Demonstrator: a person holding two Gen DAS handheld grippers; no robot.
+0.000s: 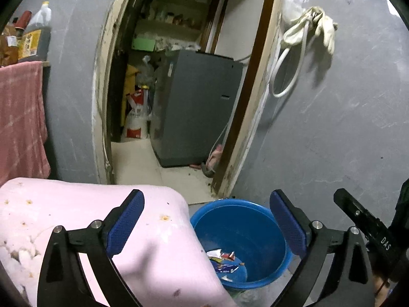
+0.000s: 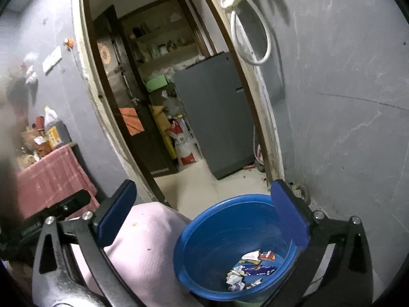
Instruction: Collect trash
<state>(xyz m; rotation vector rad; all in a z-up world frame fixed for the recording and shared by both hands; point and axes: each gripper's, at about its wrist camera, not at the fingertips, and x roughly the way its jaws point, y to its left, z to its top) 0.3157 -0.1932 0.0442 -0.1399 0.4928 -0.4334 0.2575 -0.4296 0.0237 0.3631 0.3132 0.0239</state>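
Observation:
A blue bucket (image 1: 245, 230) (image 2: 225, 235) stands on the floor by the grey wall, beside a pink padded surface (image 1: 76, 212) (image 2: 148, 235). Crumpled wrappers (image 1: 225, 261) (image 2: 250, 268) lie at its bottom. My left gripper (image 1: 207, 204) is open and empty; its left finger hangs over the pink surface and its right finger over the bucket's right rim. My right gripper (image 2: 204, 189) is also open and empty, its right pad (image 2: 288, 217) above the bucket's far right rim. A black part of the right gripper's body (image 1: 370, 230) shows at the right edge of the left wrist view.
Behind the bucket a doorway opens onto a storeroom with a grey appliance (image 1: 196, 107), a red-and-white sack (image 1: 136, 117) and shelves. A red cloth (image 1: 20, 117) hangs at the left under bottles (image 1: 33, 38). Gloves and a white hose (image 1: 306, 30) hang on the right wall.

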